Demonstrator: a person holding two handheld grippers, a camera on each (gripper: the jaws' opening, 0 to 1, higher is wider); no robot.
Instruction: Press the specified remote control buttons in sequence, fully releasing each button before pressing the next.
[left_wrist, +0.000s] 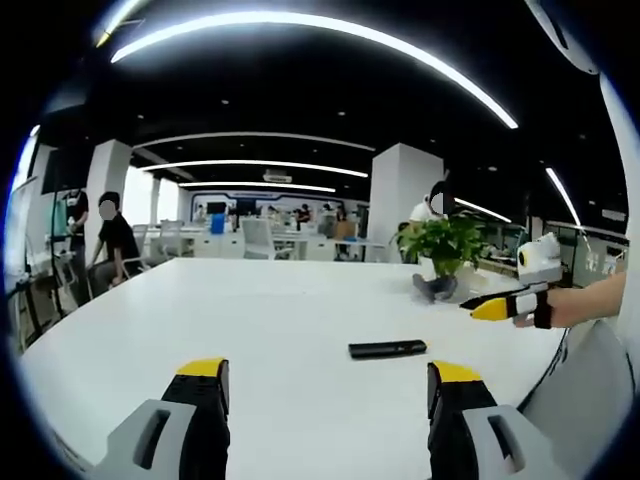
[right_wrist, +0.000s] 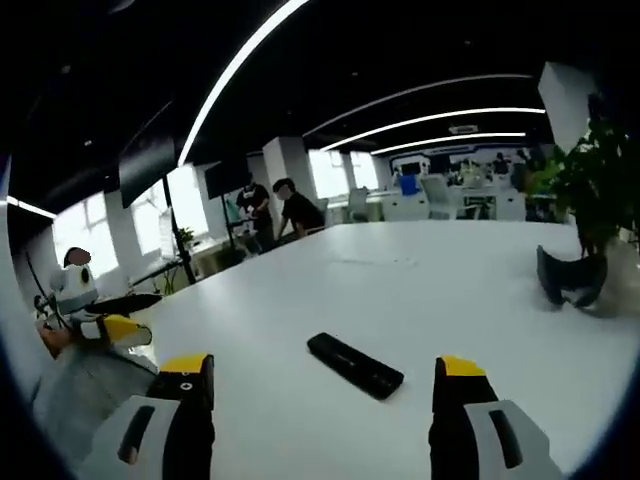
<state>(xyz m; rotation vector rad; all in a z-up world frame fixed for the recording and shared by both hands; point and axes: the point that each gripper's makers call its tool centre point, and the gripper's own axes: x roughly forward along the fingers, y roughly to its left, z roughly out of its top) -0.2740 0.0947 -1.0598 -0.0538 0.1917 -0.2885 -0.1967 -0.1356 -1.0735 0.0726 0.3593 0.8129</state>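
On white table (left_wrist: 250, 310): black remote (left_wrist: 387, 349) lies flat, ahead of both grippers, untouched. Potted plant (left_wrist: 447, 245) stands beyond remote, dark headset (right_wrist: 571, 277) at its foot. Left gripper (left_wrist: 327, 375) jaws wide, holding nothing. Right gripper (right_wrist: 325, 372) jaws wide, empty, above table edge.

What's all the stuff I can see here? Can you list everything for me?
Remote control: one, black, lying flat on the table ahead of both grippers.
Table: one, white, large.
Potted plant: one, green, at the table's far side.
Dark object: one, dark grey, on the table by the plant; cannot tell what it is.
Office chairs: several, white, beyond the table.
People: several, dark clothes, in the background.
Left gripper: grey with yellow tips, jaws apart.
Right gripper: same colours, jaws apart.
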